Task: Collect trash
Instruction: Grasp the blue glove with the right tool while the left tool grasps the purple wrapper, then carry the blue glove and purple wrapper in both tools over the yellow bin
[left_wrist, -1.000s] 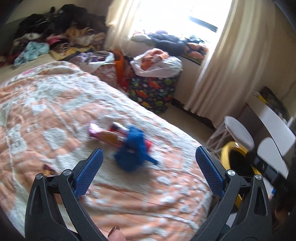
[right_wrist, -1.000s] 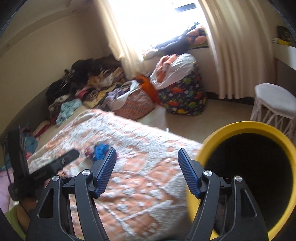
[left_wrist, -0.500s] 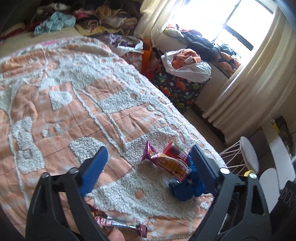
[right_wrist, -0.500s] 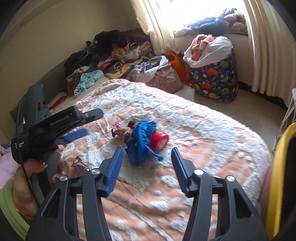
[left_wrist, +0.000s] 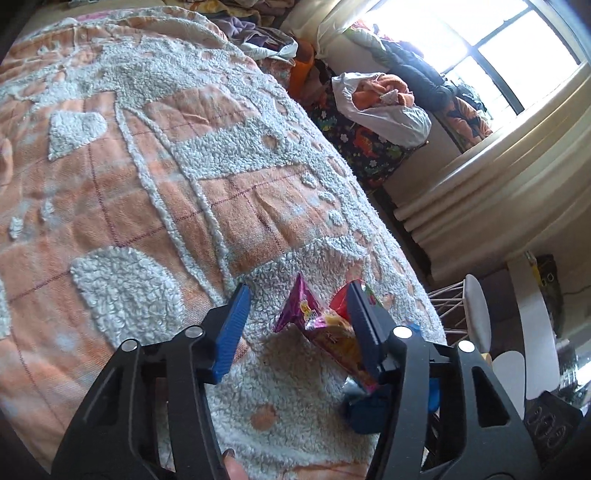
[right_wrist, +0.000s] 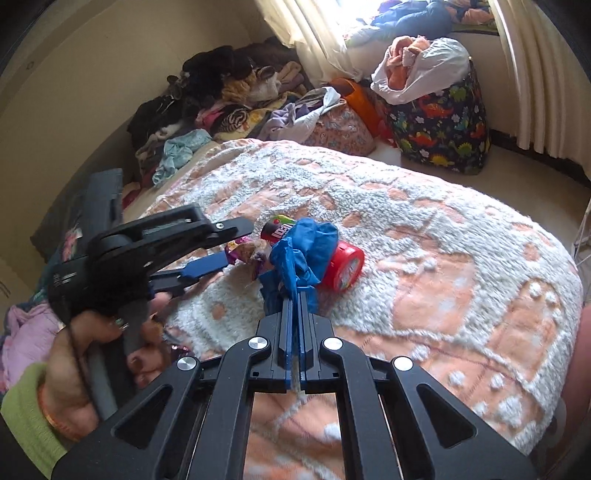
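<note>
A small heap of trash lies on the orange and white bedspread (left_wrist: 207, 173): a purple snack wrapper (left_wrist: 317, 325), a crumpled blue glove (right_wrist: 303, 254) and a red round tub (right_wrist: 343, 267). My left gripper (left_wrist: 297, 301) is open, its jaws either side of the purple wrapper; it also shows in the right wrist view (right_wrist: 236, 245). My right gripper (right_wrist: 294, 295) is shut on the near edge of the blue glove. The glove shows partly behind my left gripper's right finger (left_wrist: 369, 410).
A dinosaur-print laundry bag (right_wrist: 443, 122) with clothes stands on the floor past the bed. Clothes are piled along the far wall (right_wrist: 221, 96). A white stool (left_wrist: 476, 310) stands beside the bed's right edge. Curtains (left_wrist: 498, 192) hang at the window.
My left gripper has moved down and forward until its jaws straddle the purple wrapper. My right gripper has moved in and shut on the blue glove.
</note>
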